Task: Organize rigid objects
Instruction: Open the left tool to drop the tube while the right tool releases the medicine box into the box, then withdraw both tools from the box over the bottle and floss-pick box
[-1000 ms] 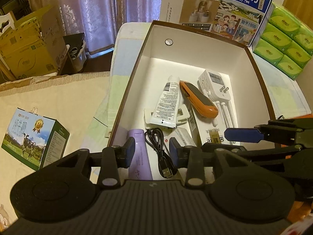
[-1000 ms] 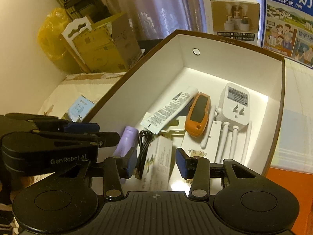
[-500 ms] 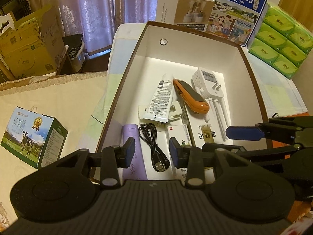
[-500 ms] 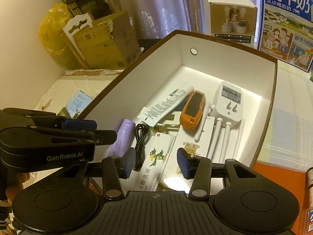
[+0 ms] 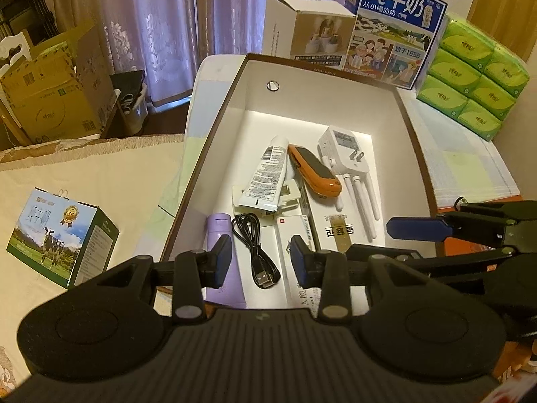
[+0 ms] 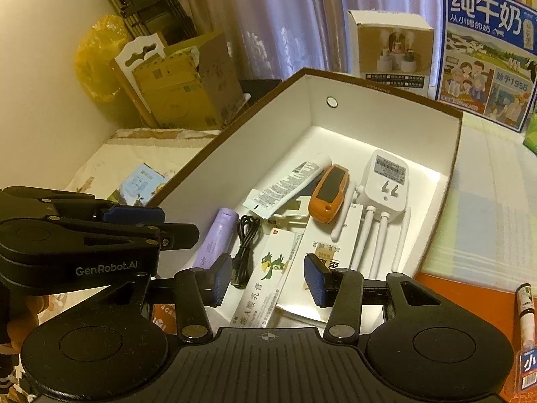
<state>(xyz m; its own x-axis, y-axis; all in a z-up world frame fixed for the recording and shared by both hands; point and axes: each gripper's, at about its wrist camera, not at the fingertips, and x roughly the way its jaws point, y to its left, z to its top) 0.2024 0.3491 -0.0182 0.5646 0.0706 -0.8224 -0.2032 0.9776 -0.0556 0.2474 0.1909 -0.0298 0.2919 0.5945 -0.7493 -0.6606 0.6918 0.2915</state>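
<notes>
While hovering over the near end of the big white box (image 5: 412, 134), brown-rimmed, both tools sat side by side w/ nothing in either. Box ran long toward 12 o'clock; contents bunched in near half.

Largest inside: white plug-in router (image 6: 386, 181) w/ antennas trailing toward 6, at approx 1 o'clock from the right gripper (image 6: 268, 282). Next, flat white carton (image 6: 322, 268) under the right pad, then long ointment box w/ green bird (image 6: 268, 278), lying dead between the right fingers, long axis approx 1-to-7, so roughly along the fingers, not across. Left gripper (image 5: 260, 260) framed the black USB cable (image 5: 255, 245) instead; purple bottle (image 5: 221, 255) ran 12-to-6 just behind its left pad (image 5: 220, 260). Further up at 12: white tube (image 5: 266, 174), orange device (image 5: 313, 171) touching beside it.

Fingers on both: spread wide, empty.

Judged: right tool nearer to the ointment box; straight drop toward 12 needed, but w/ axis nearly parallel to the fingers, pads would close across its width, an OK grip. Cable close by at 11, risk of snagging.

Outside, untouched: milk carton (image 5: 63, 235) at 9.
</notes>
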